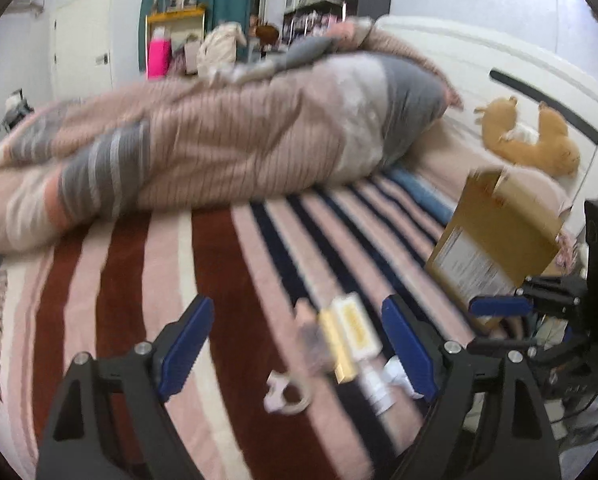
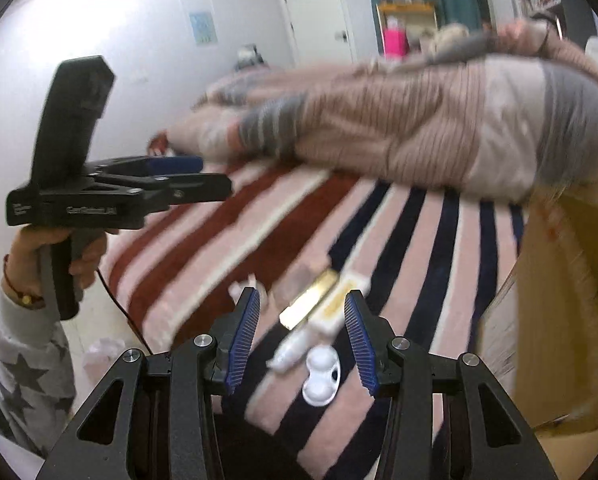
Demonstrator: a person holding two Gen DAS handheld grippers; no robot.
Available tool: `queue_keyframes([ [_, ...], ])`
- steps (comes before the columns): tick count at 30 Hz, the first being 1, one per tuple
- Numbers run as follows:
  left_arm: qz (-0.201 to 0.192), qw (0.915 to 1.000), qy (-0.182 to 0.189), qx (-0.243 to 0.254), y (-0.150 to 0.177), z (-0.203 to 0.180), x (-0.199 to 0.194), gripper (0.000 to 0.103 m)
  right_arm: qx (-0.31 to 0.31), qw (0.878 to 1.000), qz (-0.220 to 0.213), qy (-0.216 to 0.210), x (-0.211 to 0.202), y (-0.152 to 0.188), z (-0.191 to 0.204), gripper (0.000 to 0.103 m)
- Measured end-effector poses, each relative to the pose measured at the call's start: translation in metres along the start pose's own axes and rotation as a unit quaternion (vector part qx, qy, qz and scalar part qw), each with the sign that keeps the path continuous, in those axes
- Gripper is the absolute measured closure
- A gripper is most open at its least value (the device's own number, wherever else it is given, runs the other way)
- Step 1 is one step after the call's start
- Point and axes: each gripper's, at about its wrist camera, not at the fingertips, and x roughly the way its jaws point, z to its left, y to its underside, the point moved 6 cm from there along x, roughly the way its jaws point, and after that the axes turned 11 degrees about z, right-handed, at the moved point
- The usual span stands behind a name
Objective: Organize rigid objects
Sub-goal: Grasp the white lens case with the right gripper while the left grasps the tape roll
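Note:
Small rigid items lie on the striped blanket (image 1: pixel 227 280): a yellow and white box (image 1: pixel 349 334), a white tube (image 1: pixel 375 390), a white ring-shaped piece (image 1: pixel 285 394). My left gripper (image 1: pixel 299 344) is open above them, empty. In the right wrist view the same box (image 2: pixel 323 300), a white tube (image 2: pixel 291 354) and a white two-cup case (image 2: pixel 321 376) lie between the fingers of my right gripper (image 2: pixel 305 338), which is open and empty. The left gripper (image 2: pixel 195 176) also shows there at the left, held in a hand. A cardboard box (image 1: pixel 495 240) stands at the right.
A rolled pink and grey duvet (image 1: pixel 219 136) lies across the far side of the bed. An orange plush toy (image 1: pixel 535 136) rests by the white headboard (image 1: pixel 499 64). The cardboard box (image 2: pixel 563 320) stands close on the right in the right wrist view. Floor lies at the left (image 2: pixel 95 344).

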Motion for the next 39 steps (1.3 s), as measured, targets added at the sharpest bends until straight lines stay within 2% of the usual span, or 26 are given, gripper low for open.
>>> queue_keyframes([
  [5, 0.047, 0.9987, 0.016, -0.015, 0.039, 0.015, 0.047, 0.019, 0.012, 0.998, 0.063, 0.028, 0.050, 0.026, -0.014, 0.062],
  [7, 0.062, 0.9976, 0.029, -0.013, 0.052, 0.014, 0.062, 0.019, 0.021, 0.996, 0.088, 0.023, 0.067, 0.037, -0.018, 0.062],
  [14, 0.085, 0.9948, 0.056, 0.008, 0.071, 0.002, 0.090, 0.020, 0.029, 0.991, 0.124, 0.029, 0.093, 0.054, -0.025, 0.062],
  [15, 0.085, 0.9949, 0.052, 0.011, 0.072, 0.002, 0.092, 0.022, 0.029, 0.991, 0.127, 0.031, 0.095, 0.054, -0.026, 0.062],
  [17, 0.087, 0.9952, 0.042, 0.016, 0.075, -0.001, 0.097, 0.037, 0.025, 0.990, 0.130, 0.037, 0.100, 0.056, -0.027, 0.062],
  [19, 0.084, 0.9957, 0.034, 0.019, 0.074, -0.001, 0.101, 0.044, 0.021, 0.990, 0.132, 0.037, 0.102, 0.056, -0.027, 0.062],
  [21, 0.079, 0.9963, 0.028, 0.020, 0.074, 0.000, 0.102, 0.055, 0.017, 0.990, 0.134, 0.036, 0.103, 0.056, -0.027, 0.063],
  [22, 0.078, 0.9964, 0.024, 0.020, 0.073, 0.001, 0.102, 0.063, 0.014, 0.990, 0.133, 0.039, 0.104, 0.055, -0.027, 0.069],
  [23, 0.079, 0.9964, 0.023, 0.021, 0.072, 0.002, 0.103, 0.063, 0.008, 0.990, 0.132, 0.047, 0.104, 0.055, -0.027, 0.075],
  [24, 0.079, 0.9963, 0.026, 0.020, 0.072, 0.002, 0.102, 0.063, 0.005, 0.990, 0.131, 0.053, 0.104, 0.054, -0.027, 0.076],
  [32, 0.069, 0.9973, 0.013, 0.021, 0.066, 0.003, 0.088, 0.063, 0.002, 0.993, 0.102, 0.062, 0.085, 0.042, -0.027, 0.076],
  [39, 0.029, 0.9992, 0.005, 0.026, 0.043, -0.010, 0.042, 0.063, -0.011, 0.998, 0.046, 0.038, 0.038, 0.018, -0.011, 0.076],
])
